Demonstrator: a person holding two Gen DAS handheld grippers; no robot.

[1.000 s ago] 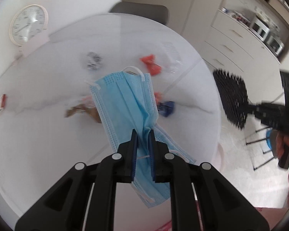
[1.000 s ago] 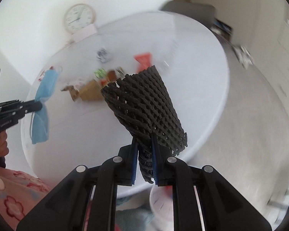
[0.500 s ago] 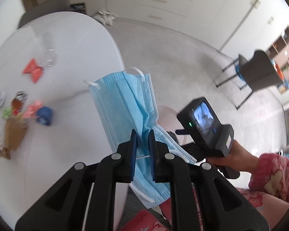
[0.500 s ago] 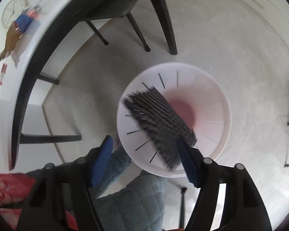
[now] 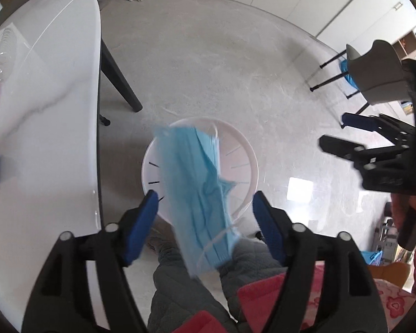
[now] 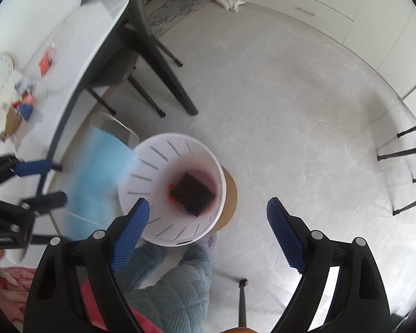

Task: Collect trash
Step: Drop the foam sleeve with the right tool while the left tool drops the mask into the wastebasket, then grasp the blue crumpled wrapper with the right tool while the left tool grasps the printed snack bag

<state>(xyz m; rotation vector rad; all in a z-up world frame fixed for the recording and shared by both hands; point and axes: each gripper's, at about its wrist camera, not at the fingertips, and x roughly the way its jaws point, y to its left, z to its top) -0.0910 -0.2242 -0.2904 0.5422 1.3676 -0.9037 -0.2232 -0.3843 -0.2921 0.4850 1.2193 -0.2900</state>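
In the left wrist view my left gripper (image 5: 206,216) points down over a white bin (image 5: 246,149) on the floor. Its jaws are opening, and a blue face mask (image 5: 197,183) hangs loose between them, touching neither pad, blurred over the bin. In the right wrist view my right gripper (image 6: 208,216) also stands over the white bin (image 6: 166,149), jaws opening with nothing between them. A black foam net (image 6: 192,194) lies at the bin's bottom. The blurred mask (image 6: 97,172) shows beside the bin's rim, by the left gripper (image 6: 55,181).
The white round table (image 5: 41,83) stands left of the bin, with a clear bottle (image 5: 2,52), red wrapper (image 6: 45,62), brown paper (image 6: 11,119) and other scraps on it. Its dark legs (image 6: 174,88) are near the bin. A chair (image 5: 380,77) stands at the right. A person's quilted trouser legs (image 6: 180,291) are below.
Both grippers swung from above the table to over the bin and tipped downward. The right one let the black net drop in; the left one opened and released the mask.
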